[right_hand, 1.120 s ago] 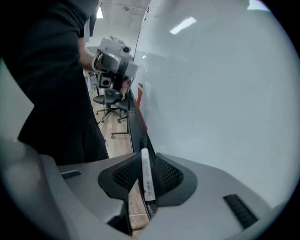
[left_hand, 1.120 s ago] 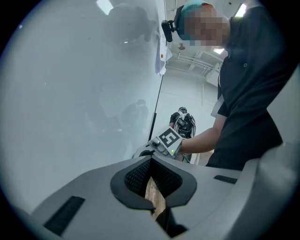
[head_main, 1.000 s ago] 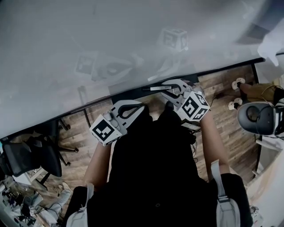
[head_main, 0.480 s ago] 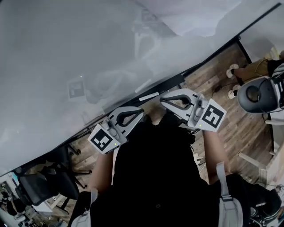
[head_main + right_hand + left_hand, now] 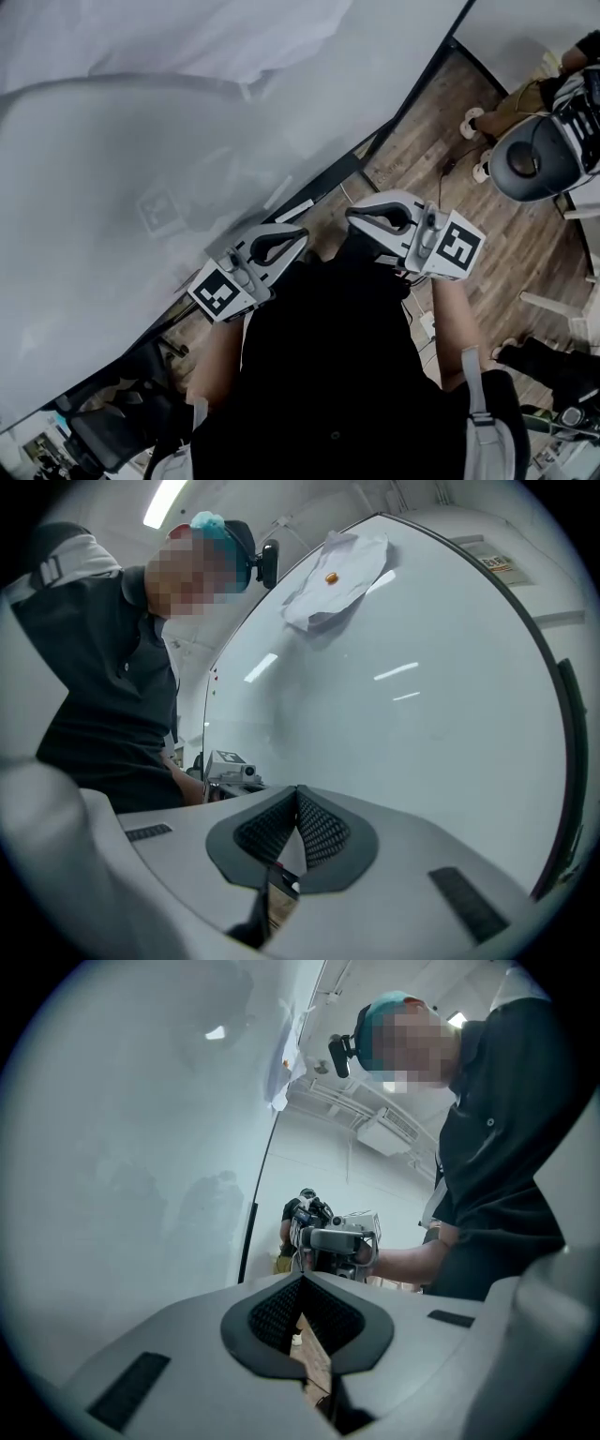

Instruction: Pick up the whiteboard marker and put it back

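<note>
Head view looks down on the big whiteboard (image 5: 141, 141) and the black tray (image 5: 337, 173) along its bottom edge. The left gripper (image 5: 300, 234) and the right gripper (image 5: 350, 215) hang just in front of that tray. Both have their jaws pressed together with nothing between them. The whiteboard marker (image 5: 298, 208) lies on the tray, near both tips. It may be waiting to be picked up, or it may be back already.

A large glossy white whiteboard (image 5: 141, 141) blocks all passage ahead, its black bottom ledge (image 5: 409, 89) just beyond the left tongs (image 5: 300, 235) and right tongs (image 5: 350, 214). Rightward, brown wood-plank floor (image 5: 516, 225) lies open until another person (image 5: 536, 157).
</note>
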Action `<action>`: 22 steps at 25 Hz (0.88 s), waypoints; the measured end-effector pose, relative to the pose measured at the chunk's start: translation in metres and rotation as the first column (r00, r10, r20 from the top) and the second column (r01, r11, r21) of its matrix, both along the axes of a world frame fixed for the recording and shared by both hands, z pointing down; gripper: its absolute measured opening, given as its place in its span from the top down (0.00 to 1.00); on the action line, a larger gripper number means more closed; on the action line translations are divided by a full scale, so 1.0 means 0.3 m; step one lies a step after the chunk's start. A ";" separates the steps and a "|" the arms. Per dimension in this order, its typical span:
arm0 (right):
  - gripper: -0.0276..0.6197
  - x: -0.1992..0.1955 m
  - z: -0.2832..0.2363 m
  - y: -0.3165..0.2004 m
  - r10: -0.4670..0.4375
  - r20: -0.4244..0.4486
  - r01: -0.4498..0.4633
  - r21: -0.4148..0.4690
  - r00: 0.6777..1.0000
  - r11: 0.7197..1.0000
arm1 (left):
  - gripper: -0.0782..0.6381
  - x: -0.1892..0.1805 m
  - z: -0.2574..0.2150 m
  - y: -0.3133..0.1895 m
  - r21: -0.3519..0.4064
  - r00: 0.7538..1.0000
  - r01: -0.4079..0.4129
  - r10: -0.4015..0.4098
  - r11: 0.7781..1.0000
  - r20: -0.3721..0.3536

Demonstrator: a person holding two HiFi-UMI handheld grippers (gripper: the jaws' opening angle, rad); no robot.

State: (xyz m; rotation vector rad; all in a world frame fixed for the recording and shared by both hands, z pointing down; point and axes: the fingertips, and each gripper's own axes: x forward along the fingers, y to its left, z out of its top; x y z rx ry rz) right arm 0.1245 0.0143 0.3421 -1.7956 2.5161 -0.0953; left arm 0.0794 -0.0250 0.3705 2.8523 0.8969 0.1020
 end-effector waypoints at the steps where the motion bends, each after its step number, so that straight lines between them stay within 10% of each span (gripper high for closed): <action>1: 0.93 0.002 0.018 0.012 0.004 -0.013 -0.005 -0.011 1.000 1.000 | 0.87 0.002 0.002 0.004 0.000 1.000 -0.007 0.007 1.000 0.001; 22: 0.93 0.240 0.094 0.099 0.010 -0.098 -0.022 -0.130 0.995 0.991 | 0.87 0.146 0.036 0.053 -0.036 0.992 0.120 -0.119 0.992 0.046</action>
